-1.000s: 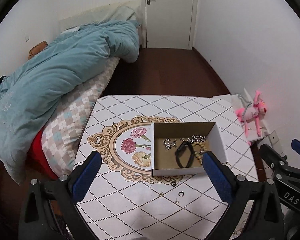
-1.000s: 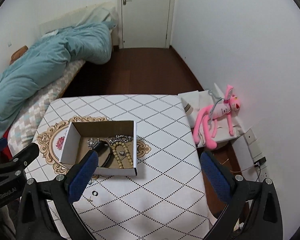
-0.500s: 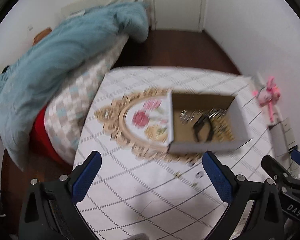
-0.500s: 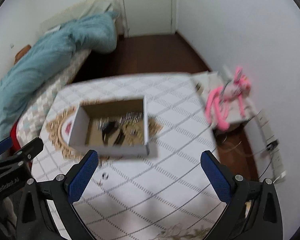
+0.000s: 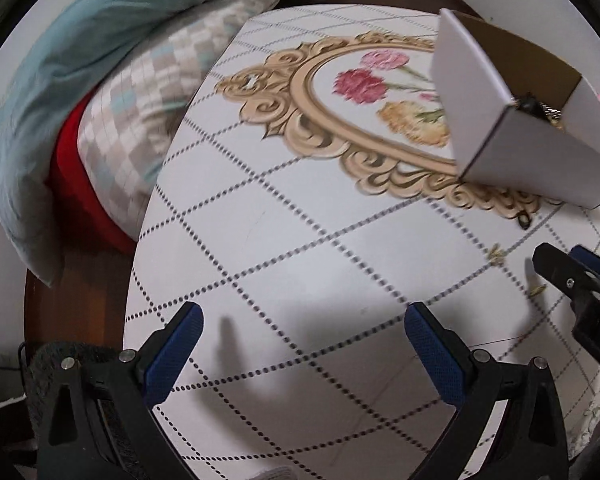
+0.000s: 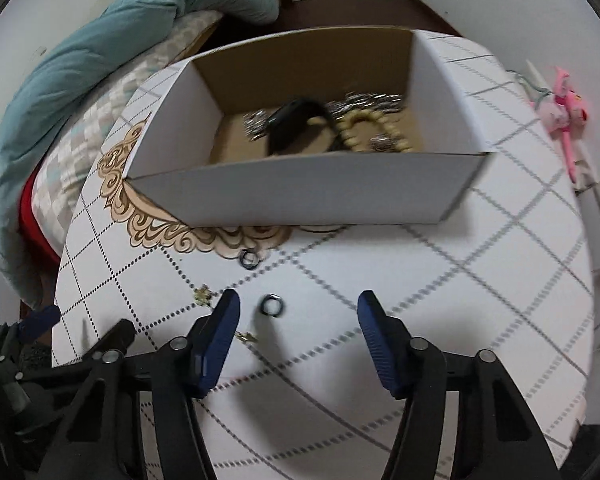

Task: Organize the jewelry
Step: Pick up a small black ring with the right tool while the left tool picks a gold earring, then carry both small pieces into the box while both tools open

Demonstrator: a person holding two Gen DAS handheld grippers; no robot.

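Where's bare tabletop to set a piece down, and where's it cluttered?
Free: the diamond-print cloth between the left gripper and the gold floral frame, and the stretch right of the right gripper. Crowded: the strip before the white box, where two rings and small gold pieces lie.

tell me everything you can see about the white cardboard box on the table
The white cardboard box is open-topped and lidless, white outside and plain brown inside. It sits flat on the diamond-patterned table, partly over the gold floral print. Inside lie a black band, a cream bead strand and silver chain pieces, blurred. Neither gripper touches it; the dark rings on the table lie apart from it.
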